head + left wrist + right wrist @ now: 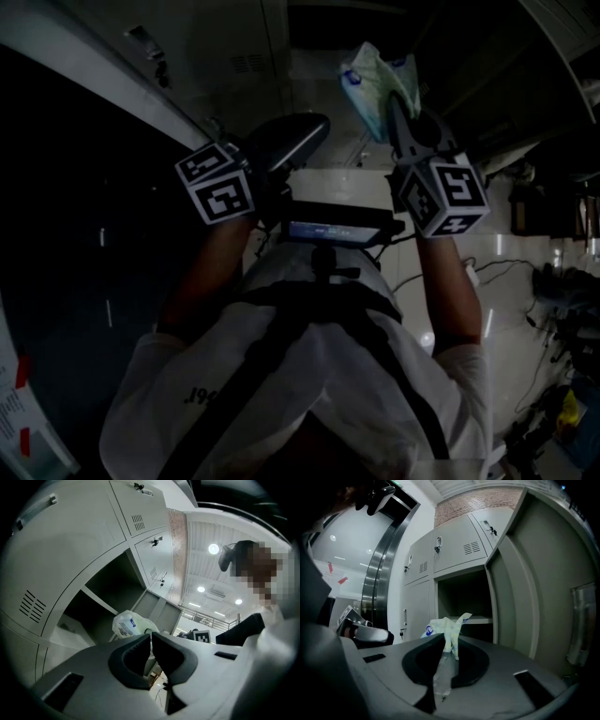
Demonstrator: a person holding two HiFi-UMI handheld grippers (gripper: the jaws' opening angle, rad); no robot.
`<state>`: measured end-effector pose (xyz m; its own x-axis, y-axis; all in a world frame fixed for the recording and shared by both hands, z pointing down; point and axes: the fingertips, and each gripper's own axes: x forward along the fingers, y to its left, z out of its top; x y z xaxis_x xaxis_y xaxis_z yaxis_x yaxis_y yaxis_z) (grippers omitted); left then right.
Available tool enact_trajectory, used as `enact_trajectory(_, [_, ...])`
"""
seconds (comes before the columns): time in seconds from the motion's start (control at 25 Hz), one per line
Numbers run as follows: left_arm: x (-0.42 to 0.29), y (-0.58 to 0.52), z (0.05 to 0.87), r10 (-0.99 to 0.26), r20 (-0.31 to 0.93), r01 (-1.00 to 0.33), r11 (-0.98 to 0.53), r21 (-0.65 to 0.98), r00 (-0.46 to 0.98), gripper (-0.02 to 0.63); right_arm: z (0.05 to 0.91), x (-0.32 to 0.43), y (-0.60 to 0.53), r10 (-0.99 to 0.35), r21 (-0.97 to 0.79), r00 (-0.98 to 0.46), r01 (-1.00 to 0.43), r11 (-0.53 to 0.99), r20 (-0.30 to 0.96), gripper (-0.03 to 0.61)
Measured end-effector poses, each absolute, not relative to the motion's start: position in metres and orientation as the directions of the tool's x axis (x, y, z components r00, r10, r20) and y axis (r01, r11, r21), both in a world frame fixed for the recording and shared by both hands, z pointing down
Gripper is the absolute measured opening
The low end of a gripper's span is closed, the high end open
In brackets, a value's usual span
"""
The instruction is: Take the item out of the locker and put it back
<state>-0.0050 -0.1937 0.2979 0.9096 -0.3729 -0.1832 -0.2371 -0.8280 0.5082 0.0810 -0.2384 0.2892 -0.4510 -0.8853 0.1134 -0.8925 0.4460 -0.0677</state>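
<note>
On the left we are holding the left gripper (pixel 151 637) raised. Its jaws are drawn together, with only a thin slit between them and nothing gripped. Its marker cube (pixel 216 185) is showing at the left of the head view, above our left forearm.

Past those jaws we are looking at a bank of grey lockers (pixel 84 536). The upper doors are closed and have vent slots, and below them one compartment (pixel 110 581) is standing open, dark inside.

Moving to the middle, we are seeing the bag (pixel 373 80), a crumpled pale plastic packet with a blue mark on it. It is up in the air at the mouth of the open compartment, resting on nothing. We cannot tell whether its tip is crossing the locker's front edge.

On the right we are gripping it with the right gripper (pixel 445 641). The jaws are clamped on the bag's lower end, so a thin clear strip is trailing down between the pads and the bulk is sticking up above them.

Behind the bag a pale shelf (pixel 480 619) is running across the compartment. Further right the open door (pixel 543 573) is swinging out toward us and filling that side of the right gripper view.
</note>
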Motion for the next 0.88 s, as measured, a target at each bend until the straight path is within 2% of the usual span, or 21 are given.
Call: enact_trajectory(0.88, [-0.008,-0.177,0.321,-0.361,-0.160,-0.216,-0.797,0.563,0.919,0.000,0.322,0.090,-0.214,-0.883,-0.123,-0.434,-0.900,0.418,0.179,0.012])
